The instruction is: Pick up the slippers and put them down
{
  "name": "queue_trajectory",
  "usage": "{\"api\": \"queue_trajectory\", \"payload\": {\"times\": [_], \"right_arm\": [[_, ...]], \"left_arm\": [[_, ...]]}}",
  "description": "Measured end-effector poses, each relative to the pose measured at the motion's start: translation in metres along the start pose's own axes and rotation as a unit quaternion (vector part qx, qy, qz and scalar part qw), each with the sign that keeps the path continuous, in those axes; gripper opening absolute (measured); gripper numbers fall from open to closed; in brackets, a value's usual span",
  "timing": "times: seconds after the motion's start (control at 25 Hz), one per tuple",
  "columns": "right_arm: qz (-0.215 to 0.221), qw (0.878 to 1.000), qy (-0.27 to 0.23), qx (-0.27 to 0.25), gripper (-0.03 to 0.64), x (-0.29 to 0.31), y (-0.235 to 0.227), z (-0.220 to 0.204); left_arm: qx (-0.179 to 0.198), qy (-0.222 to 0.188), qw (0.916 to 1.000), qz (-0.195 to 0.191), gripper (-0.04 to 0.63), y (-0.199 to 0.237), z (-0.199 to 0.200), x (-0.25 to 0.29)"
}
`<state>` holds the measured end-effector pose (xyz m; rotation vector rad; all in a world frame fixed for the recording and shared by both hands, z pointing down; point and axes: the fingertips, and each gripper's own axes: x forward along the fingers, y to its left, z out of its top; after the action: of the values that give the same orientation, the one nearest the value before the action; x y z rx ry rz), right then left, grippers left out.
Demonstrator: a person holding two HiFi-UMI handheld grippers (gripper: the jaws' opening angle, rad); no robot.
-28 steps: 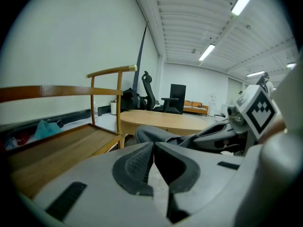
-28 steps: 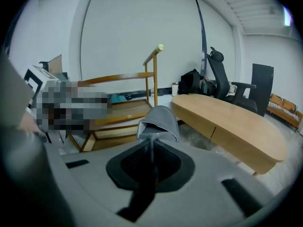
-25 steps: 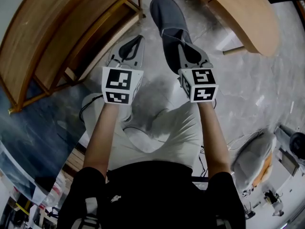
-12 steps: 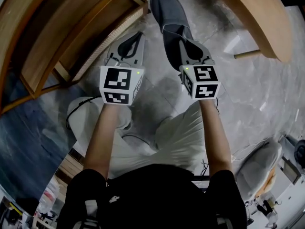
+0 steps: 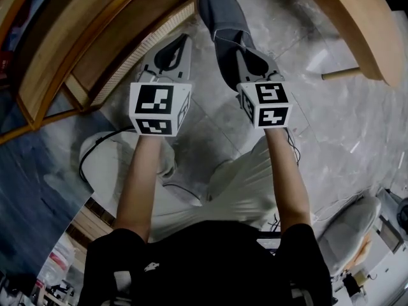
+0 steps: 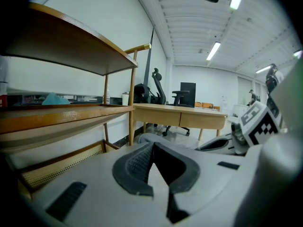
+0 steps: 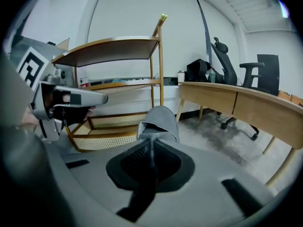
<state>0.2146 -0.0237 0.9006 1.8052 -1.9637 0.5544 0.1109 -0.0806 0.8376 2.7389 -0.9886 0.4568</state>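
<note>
legs: pale trousers (image 5: 237, 182) right under the head cam, standing on the floor (image 5: 331, 126), grey marbled stone
arms: both bare, stretched fwd side by side, one tool each
left tool (image 5: 182, 42): jaws together, nothing between them, tip pointing toward the shelf's low corner, apart from the slipper
right tool (image 5: 245, 51): jaws clamped on the slipper's back rim, level w/ the left tool and just beside it
cubes: left cube (image 5: 159, 109) and right cube (image 5: 266, 104) sit at the back of each tool, facing up at the cam
slipper (image 5: 220, 11): grey, closed toe, sticks out past the right tool w/ the toe pointing away; can't tell if it touches the floor
shelf (image 5: 95, 37): wood w/ a cane-weave bottom tier, left of the tools, some small stuff on the mid tier, too small to ID
desk (image 5: 360, 24): curved wood one, off to the right past the slipper
far bg: office chairs (image 7: 227, 70) by the white wall
</note>
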Motion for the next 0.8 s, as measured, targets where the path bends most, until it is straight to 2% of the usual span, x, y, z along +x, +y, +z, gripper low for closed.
{"api": "queue_trajectory", "payload": {"times": [0.28, 0.8], "right_arm": [[0.008, 1.0, -0.005, 0.001, 0.009, 0.016, -0.002, -0.009], [0.008, 0.999, 0.04, 0.014, 0.009, 0.05, -0.003, -0.067]], "left_arm": [[0.018, 0.006, 0.9998, -0.008, 0.008, -0.002, -0.018, 0.004], [-0.011, 0.048, 0.9981, -0.037, 0.008, 0.002, -0.093, 0.029]]}}
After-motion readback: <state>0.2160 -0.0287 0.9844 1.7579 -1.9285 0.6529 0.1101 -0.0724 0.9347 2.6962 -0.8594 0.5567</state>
